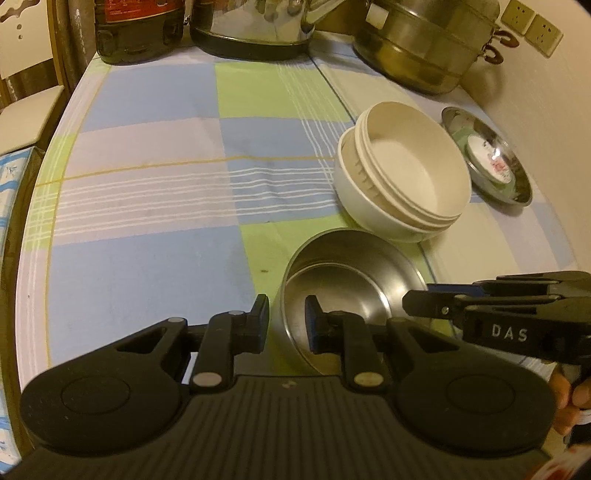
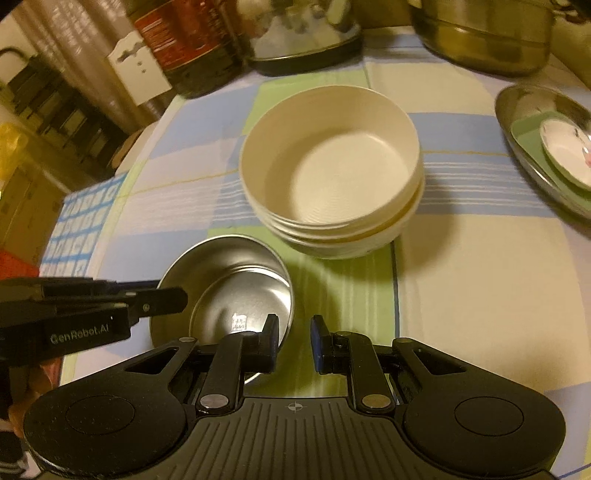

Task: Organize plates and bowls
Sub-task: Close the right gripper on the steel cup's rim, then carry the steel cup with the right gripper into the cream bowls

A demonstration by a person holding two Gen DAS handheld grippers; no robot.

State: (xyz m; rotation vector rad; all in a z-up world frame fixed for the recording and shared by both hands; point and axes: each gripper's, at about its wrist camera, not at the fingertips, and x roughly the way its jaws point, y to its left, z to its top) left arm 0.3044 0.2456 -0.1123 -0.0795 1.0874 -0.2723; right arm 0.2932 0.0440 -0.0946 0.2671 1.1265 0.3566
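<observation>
Both tongs are clamped on the steel bowl (image 1: 351,295), the left tongs (image 1: 286,325) on its left rim and the right tongs (image 2: 293,341) on its right rim, with the stacked white bowls (image 2: 332,166) just beyond on the far side.

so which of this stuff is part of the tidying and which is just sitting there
Job: steel bowl, white bowls, steel plate with small dish.
Lying about: bottle, kettle, steamer pot, blue box.
</observation>
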